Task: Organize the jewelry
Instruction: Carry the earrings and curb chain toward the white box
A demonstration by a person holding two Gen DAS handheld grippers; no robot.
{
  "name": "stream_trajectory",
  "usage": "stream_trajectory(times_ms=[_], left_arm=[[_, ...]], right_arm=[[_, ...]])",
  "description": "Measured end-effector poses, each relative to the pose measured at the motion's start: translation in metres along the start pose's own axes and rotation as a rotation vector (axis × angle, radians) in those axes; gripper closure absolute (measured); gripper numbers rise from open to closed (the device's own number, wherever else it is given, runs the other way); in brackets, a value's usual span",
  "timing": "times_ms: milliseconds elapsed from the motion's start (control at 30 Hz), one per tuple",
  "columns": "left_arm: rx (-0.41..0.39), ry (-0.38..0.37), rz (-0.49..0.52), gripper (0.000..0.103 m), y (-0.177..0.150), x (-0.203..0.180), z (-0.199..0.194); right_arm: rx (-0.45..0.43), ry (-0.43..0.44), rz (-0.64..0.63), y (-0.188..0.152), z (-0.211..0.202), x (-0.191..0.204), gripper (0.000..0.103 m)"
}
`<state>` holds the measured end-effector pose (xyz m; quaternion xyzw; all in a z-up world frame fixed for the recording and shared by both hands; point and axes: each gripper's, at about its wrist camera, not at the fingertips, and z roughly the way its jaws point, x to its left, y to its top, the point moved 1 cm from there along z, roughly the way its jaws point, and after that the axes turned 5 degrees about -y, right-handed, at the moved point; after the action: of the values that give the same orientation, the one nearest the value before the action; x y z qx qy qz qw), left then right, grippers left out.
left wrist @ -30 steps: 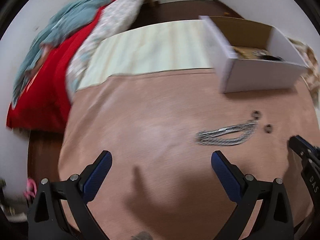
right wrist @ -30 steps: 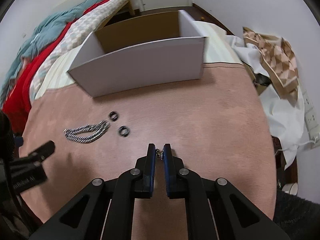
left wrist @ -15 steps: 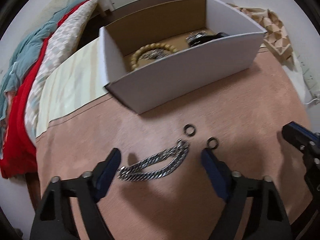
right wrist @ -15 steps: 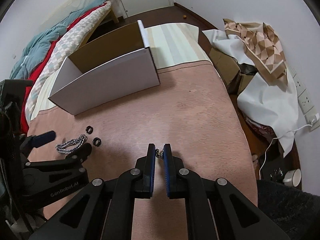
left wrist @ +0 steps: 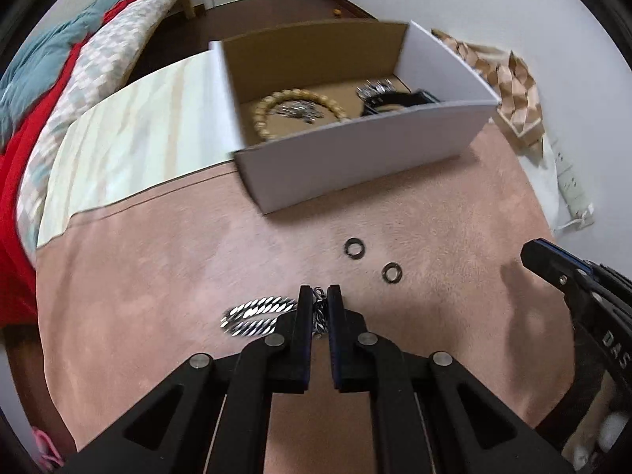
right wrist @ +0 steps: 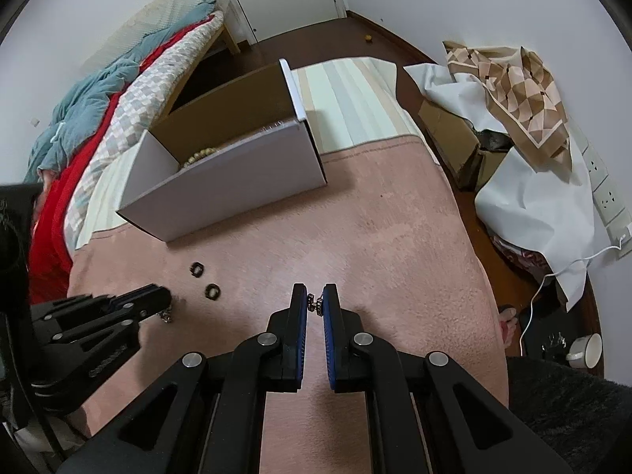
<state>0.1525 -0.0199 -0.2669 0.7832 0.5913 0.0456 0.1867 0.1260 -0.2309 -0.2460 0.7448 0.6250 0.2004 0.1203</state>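
The left gripper (left wrist: 320, 296) has just been closing and its fingers now clench one end of the silver chain (left wrist: 256, 314), the rest of which trails to the left on the pink blanket (left wrist: 158, 296). The right gripper (right wrist: 315, 302) grips a small metal piece (right wrist: 315, 303) between its fingers, above the blanket. Two dark rings (left wrist: 354, 247) (left wrist: 392, 272) lie apart just beyond the chain. Behind them stands the open box (left wrist: 355, 166), holding a bead bracelet (left wrist: 300, 106) and other jewelry.

Two rings (left wrist: 354, 247) lie on the blanket (left wrist: 158, 276) between my left claw (left wrist: 319, 296) and the box (left wrist: 355, 170) behind (beads (left wrist: 300, 98) inside).
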Motion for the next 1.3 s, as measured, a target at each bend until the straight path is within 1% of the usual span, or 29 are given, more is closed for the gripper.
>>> stream_trajectory(times_ms=[100,300,467,633,767,900,967,1000,1133,1200,1300], left_arm=[[-0.014,-0.020,-0.033,0.098,-0.004,0.018,-0.014],[-0.051,-0.051,-0.086,0.099,-0.008,0.034,-0.041],[-0.096,-0.069,-0.102,0.099,-0.002,0.034,-0.063],[-0.158,-0.099,-0.098,0.099,0.015,0.027,-0.090],[-0.212,-0.127,-0.083,0.099,0.040,0.023,-0.114],[-0.263,-0.158,-0.071,0.099,0.075,0.018,-0.135],[-0.284,-0.163,-0.066,0.099,0.090,0.015,-0.140],[-0.289,-0.167,-0.060,0.099,0.103,0.014,-0.140],[-0.278,-0.176,-0.049,0.099,0.132,0.012,-0.129],[-0.254,-0.175,-0.046,0.099,0.145,0.014,-0.115],[-0.213,-0.169,-0.050,0.099,0.155,0.017,-0.094]], right_arm=[[-0.009,0.011,-0.007,0.002,-0.006,0.005,0.095],[-0.026,0.043,-0.017,0.001,-0.018,0.016,0.095],[-0.035,0.070,-0.029,0.003,-0.028,0.023,0.095],[-0.055,0.107,-0.046,0.015,-0.043,0.032,0.095],[-0.093,0.141,-0.057,0.041,-0.062,0.041,0.095],[-0.150,0.152,-0.083,0.084,-0.077,0.048,0.095],[-0.159,0.152,-0.089,0.104,-0.077,0.050,0.095],[-0.159,0.152,-0.093,0.114,-0.075,0.052,0.095],[-0.122,0.147,-0.105,0.153,-0.055,0.054,0.095],[-0.098,0.137,-0.112,0.166,-0.042,0.053,0.095],[-0.058,0.115,-0.131,0.181,-0.020,0.054,0.095]])
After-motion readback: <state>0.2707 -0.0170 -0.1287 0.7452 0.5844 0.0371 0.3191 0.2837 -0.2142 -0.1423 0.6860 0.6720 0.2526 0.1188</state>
